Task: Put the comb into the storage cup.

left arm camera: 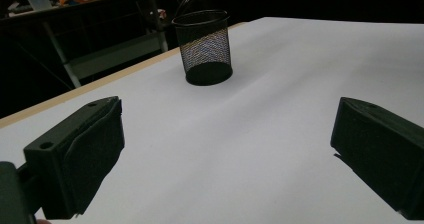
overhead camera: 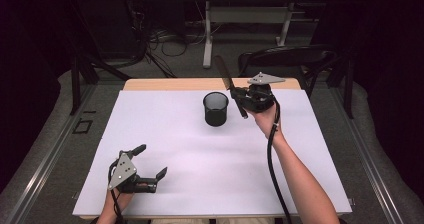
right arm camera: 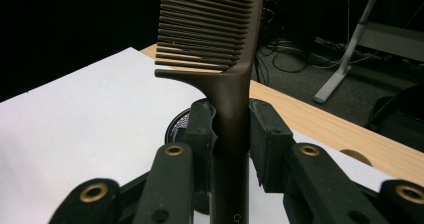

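Note:
A dark brown comb (right arm camera: 227, 74) stands between the jaws of my right gripper (right arm camera: 231, 126), which is shut on its handle. From above, the comb (overhead camera: 226, 76) tilts up and away to the left, held just right of a black mesh cup (overhead camera: 215, 108) at the far middle of the white sheet. The cup (left arm camera: 203, 46) stands upright, and its rim (right arm camera: 176, 126) shows behind the jaws. My left gripper (overhead camera: 149, 160) rests near the front left of the sheet, open, with nothing between its jaws (left arm camera: 225, 154).
The white sheet (overhead camera: 200, 159) covers a wooden table (overhead camera: 165, 84). Behind the table are a dark chair (overhead camera: 290, 56), another table's legs (overhead camera: 207, 39) and loose cables on the floor.

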Demonstrator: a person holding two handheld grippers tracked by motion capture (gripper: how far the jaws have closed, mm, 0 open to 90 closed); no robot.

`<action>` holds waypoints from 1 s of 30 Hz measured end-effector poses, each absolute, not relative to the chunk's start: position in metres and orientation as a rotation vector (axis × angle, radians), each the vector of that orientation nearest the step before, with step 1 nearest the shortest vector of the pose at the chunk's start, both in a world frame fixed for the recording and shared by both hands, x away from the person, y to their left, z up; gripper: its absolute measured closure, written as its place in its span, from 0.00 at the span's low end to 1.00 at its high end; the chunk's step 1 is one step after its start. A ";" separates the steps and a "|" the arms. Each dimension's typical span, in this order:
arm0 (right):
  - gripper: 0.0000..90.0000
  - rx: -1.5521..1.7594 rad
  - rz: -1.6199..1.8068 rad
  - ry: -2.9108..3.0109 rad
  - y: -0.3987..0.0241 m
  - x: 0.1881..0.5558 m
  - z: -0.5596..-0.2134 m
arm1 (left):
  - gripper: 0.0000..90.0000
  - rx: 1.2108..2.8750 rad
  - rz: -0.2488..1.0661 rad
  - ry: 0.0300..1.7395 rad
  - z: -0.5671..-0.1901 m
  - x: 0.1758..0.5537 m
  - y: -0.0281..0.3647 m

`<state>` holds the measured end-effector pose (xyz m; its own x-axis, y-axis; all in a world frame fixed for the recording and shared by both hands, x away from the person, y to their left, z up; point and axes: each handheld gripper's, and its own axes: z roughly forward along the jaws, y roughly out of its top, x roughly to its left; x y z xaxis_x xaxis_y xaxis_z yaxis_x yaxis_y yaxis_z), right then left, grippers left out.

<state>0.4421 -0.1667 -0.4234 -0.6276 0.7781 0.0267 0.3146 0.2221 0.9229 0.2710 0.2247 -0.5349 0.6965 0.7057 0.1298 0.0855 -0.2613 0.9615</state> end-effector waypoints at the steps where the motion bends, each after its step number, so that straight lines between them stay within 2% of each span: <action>1: 0.81 1.008 1.392 2.056 -0.166 0.443 -0.423 | 0.01 1.759 0.672 0.632 -0.535 0.271 0.225; 30: 0.81 0.964 1.434 2.009 -0.147 0.458 -0.421 | 0.01 1.758 0.672 0.632 -0.535 0.271 0.225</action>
<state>0.4578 -0.1474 -0.4214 -0.6327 0.7743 0.0122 0.2634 0.2004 0.9437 0.2710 0.2247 -0.5350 0.6970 0.7054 0.1290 0.0856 -0.2605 0.9617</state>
